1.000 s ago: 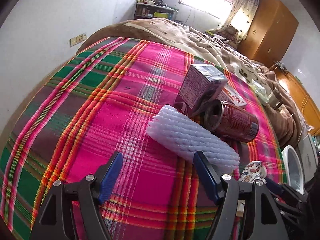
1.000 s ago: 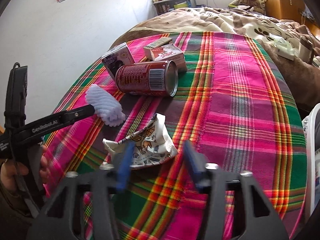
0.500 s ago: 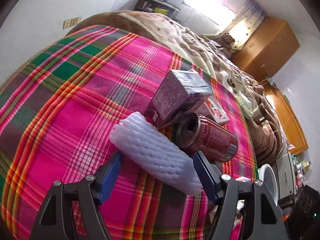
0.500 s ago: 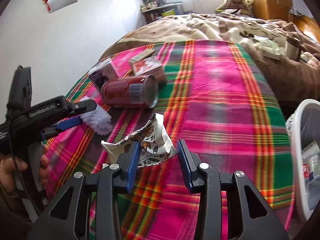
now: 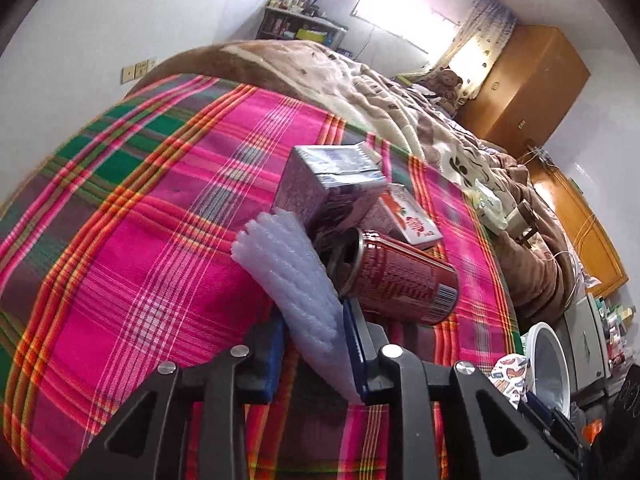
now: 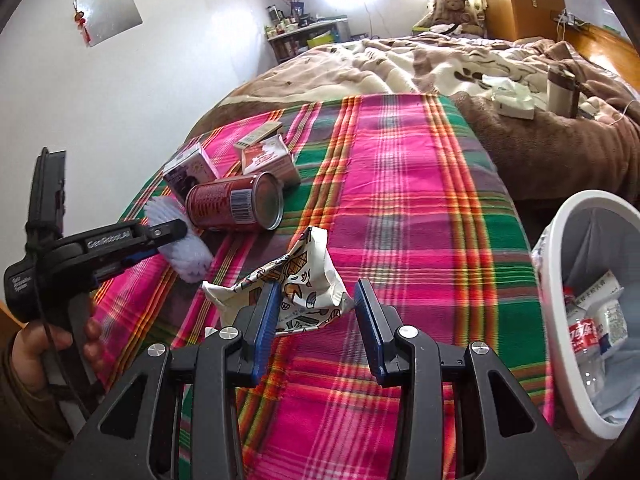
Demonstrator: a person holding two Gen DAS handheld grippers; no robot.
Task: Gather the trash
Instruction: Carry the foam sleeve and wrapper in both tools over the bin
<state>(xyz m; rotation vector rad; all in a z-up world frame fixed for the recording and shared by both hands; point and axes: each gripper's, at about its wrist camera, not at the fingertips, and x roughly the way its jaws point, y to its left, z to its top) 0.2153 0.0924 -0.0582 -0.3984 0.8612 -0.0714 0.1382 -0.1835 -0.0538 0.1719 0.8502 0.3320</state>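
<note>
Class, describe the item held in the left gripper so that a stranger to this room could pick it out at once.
Start at the pink plaid cloth over the bed and find the cluster of litter on it. Beside the red can lying on its side is the white foam net sleeve, clamped in the left gripper. It alone is ribbed, soft and unprinted.

The foam sleeve's (image 5: pixel 296 280) near end is hidden between the left claw's (image 5: pixel 314 346) pads. The white bin (image 6: pixel 560 236) is cut by the right edge — its bottles' (image 6: pixel 592 332) labels too blurred to read.
</note>
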